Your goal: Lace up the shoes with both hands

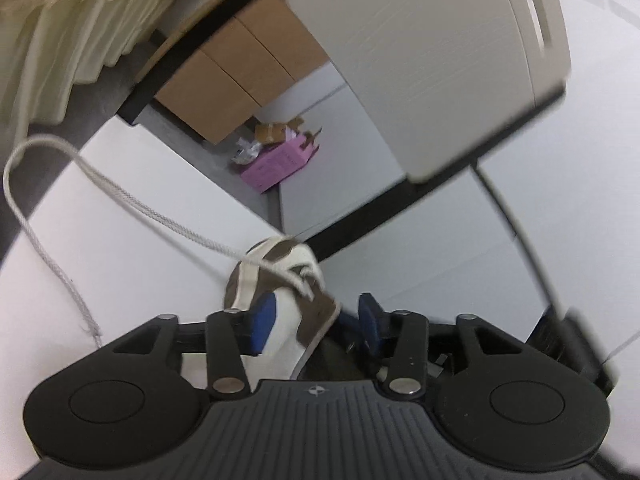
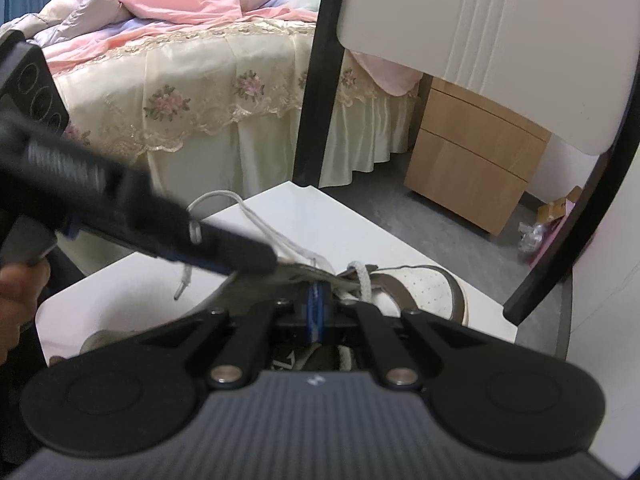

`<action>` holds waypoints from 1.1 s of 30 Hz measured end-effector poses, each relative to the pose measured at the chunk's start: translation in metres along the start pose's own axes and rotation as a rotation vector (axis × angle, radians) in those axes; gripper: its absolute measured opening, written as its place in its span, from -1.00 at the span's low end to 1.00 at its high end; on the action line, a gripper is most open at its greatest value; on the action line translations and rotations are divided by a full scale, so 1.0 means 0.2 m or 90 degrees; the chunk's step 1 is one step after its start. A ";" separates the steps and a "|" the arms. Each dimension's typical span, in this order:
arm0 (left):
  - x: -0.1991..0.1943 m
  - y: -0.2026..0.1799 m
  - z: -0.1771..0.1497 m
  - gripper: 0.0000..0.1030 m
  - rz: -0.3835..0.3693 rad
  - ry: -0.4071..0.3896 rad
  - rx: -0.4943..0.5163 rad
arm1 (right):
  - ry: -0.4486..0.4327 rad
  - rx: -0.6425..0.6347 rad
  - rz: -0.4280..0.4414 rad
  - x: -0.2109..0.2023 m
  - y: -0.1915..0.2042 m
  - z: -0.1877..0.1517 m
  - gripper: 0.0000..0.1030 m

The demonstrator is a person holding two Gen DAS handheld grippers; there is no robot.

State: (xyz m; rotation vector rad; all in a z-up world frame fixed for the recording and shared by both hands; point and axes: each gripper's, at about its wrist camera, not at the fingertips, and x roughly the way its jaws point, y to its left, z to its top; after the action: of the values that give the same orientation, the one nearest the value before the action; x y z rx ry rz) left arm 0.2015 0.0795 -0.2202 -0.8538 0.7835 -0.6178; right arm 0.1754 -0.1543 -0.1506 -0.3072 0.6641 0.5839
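Observation:
A white and brown sneaker lies on the white table, toe pointing away in the left wrist view. My left gripper stands open astride the shoe's brown eyelet flap; the left blue pad is beside the white side and the right pad is clear of it. A white shoelace arcs from the eyelets out to the left. The right wrist view shows the sneaker, my right gripper shut, seemingly on the shoelace, and the blurred left gripper reaching in.
A chair with a black frame and white back stands just beyond the table. Behind it are a bed with pink covers, a wooden nightstand and a pink box on the floor. A hand is at the left edge.

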 end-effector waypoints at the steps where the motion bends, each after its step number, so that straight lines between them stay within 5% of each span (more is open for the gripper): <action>1: 0.01 0.03 0.01 -0.01 -0.016 -0.004 -0.037 | -0.002 -0.003 -0.002 0.00 0.00 0.00 -0.94; 5: 0.06 0.13 0.01 -0.02 -0.070 -0.006 -0.161 | -0.005 0.006 -0.003 0.01 0.00 0.00 -0.94; 11: 0.17 0.17 -0.01 -0.08 -0.076 -0.002 -0.217 | -0.006 0.011 -0.002 0.01 0.00 0.00 -0.93; 22: 0.21 0.19 -0.02 -0.82 -0.042 0.008 -0.246 | -0.001 0.034 0.001 0.01 -0.01 -0.01 -0.92; 30: 0.21 0.17 -0.02 -0.96 -0.030 0.009 -0.227 | 0.015 0.025 0.020 -0.02 -0.03 0.02 -0.89; 33: 0.20 0.17 -0.02 -0.96 -0.027 0.009 -0.224 | 0.009 0.025 0.037 -0.08 -0.02 0.05 -0.04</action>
State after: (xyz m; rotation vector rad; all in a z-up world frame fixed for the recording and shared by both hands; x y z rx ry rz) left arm 0.2277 0.0652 -0.2634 -1.1917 0.9032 -0.5307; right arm 0.1723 -0.1590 -0.1333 -0.2561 0.6993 0.6236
